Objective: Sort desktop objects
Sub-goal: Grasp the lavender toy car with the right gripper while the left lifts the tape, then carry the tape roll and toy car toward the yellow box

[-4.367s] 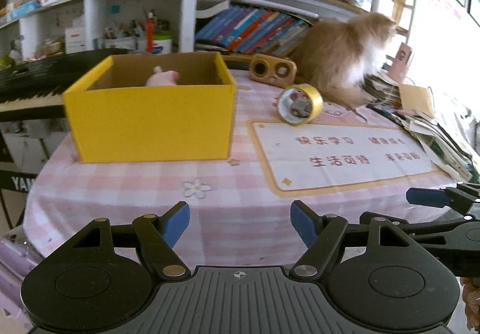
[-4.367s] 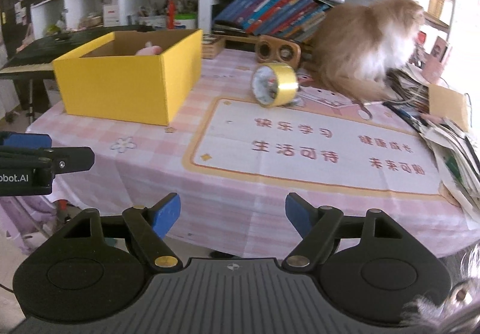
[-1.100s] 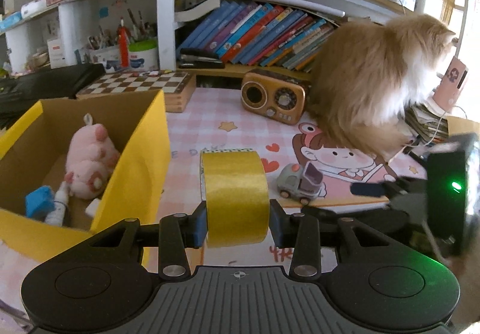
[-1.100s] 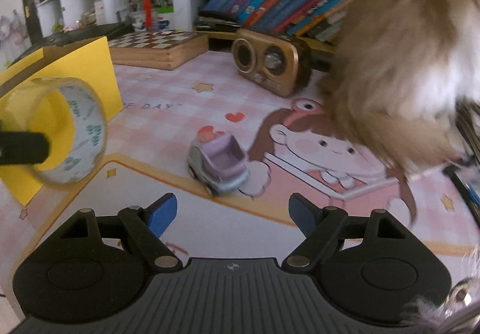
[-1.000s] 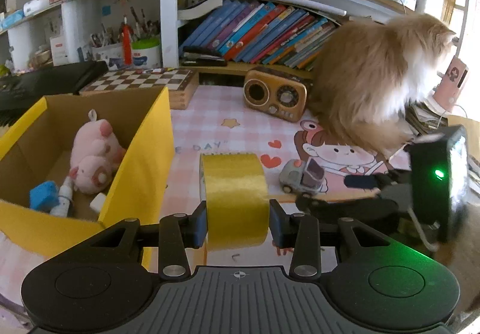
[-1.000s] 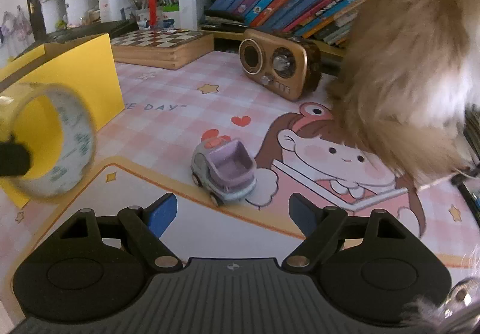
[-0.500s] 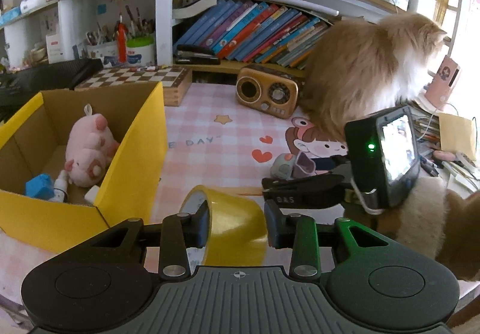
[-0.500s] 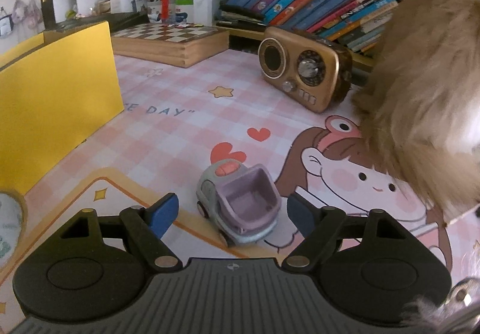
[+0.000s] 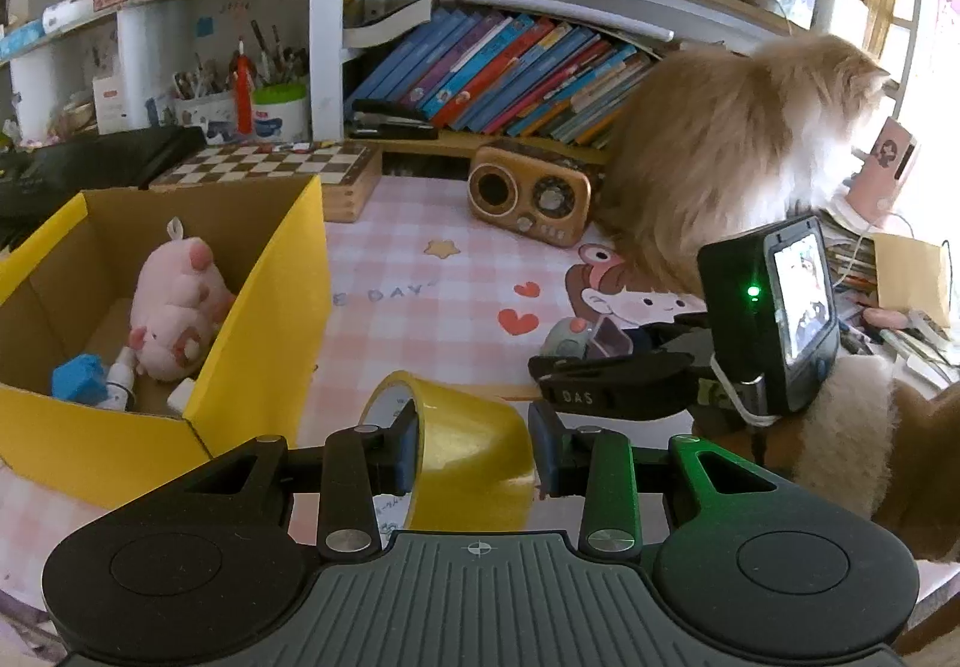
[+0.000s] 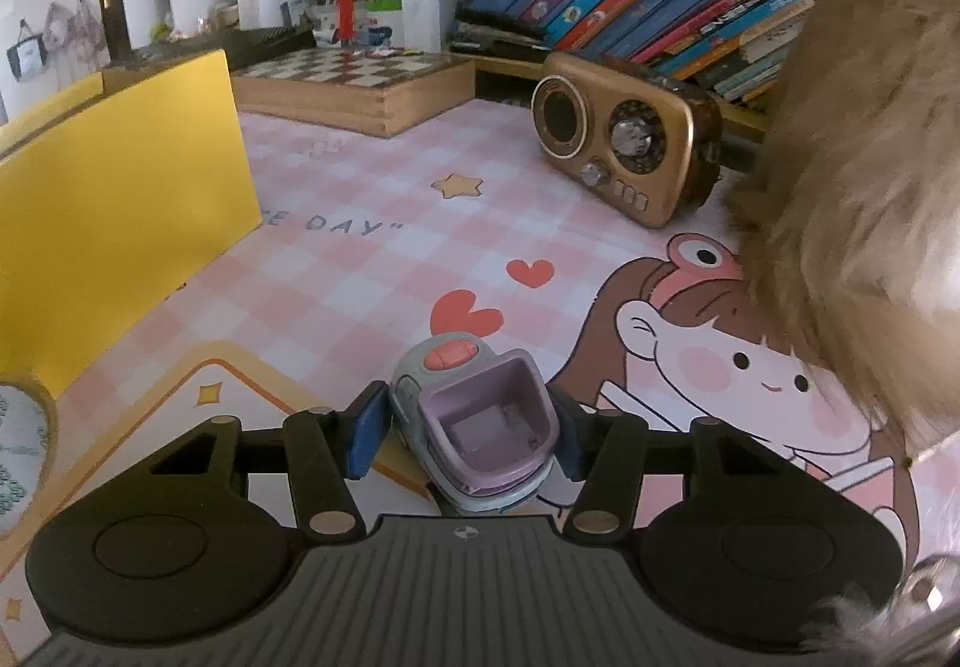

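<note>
The left gripper (image 9: 474,442) is clamped on the yellow tape roll (image 9: 462,448), held clear of the tablecloth just right of the yellow cardboard box (image 9: 264,319). This position suits a drop into the box, where a pink plush pig (image 9: 174,301) already lies.

The right gripper (image 10: 468,427) has its blue pads (image 10: 367,430) against both flanks of the toy truck (image 10: 480,421) — a grasp that appears closed, with the truck resting on the cartoon desk mat (image 10: 720,367), well clear of the box.

Change from half a second ago: the right gripper's fingers stood apart behind the truck; they now bracket it. The tape roll remains tilted in the left gripper (a long-haired cat (image 9: 738,151) sits beside the retro radio (image 9: 528,202)).
</note>
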Motion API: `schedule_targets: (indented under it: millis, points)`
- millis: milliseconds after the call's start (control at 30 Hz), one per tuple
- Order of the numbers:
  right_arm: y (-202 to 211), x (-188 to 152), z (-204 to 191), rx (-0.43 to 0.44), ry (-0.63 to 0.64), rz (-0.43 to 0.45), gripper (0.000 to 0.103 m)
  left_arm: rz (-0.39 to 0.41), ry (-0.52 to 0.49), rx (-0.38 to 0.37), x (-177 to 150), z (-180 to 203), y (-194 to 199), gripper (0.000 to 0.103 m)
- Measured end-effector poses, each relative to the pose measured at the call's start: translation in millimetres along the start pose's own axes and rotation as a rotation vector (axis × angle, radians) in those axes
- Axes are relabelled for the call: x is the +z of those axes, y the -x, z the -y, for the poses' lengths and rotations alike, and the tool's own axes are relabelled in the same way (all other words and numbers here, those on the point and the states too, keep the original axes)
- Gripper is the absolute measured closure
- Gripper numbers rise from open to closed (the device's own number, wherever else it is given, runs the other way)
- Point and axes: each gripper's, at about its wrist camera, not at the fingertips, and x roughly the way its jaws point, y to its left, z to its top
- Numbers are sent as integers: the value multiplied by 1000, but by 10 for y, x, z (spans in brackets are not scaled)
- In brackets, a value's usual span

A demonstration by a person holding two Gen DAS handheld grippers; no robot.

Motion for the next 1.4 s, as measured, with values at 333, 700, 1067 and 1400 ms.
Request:
schedule_targets:
  millis: [333, 700, 1067, 1400]
  points:
    - [477, -72, -50, -4, -62, 37, 51, 36, 5, -40, -52, 8, 154, 68]
    - [1216, -290, -250, -59, -128, 61, 51, 90, -7, -146, -155, -64, 414, 68]
    - [1646, -571, -809, -101, -163, 25, 51, 116, -8, -215, -367, -390, 781, 68]
    - [1873, -702, -1537, -112, -131, 18, 51, 117, 14, -229, -677, -870, 1221, 68]
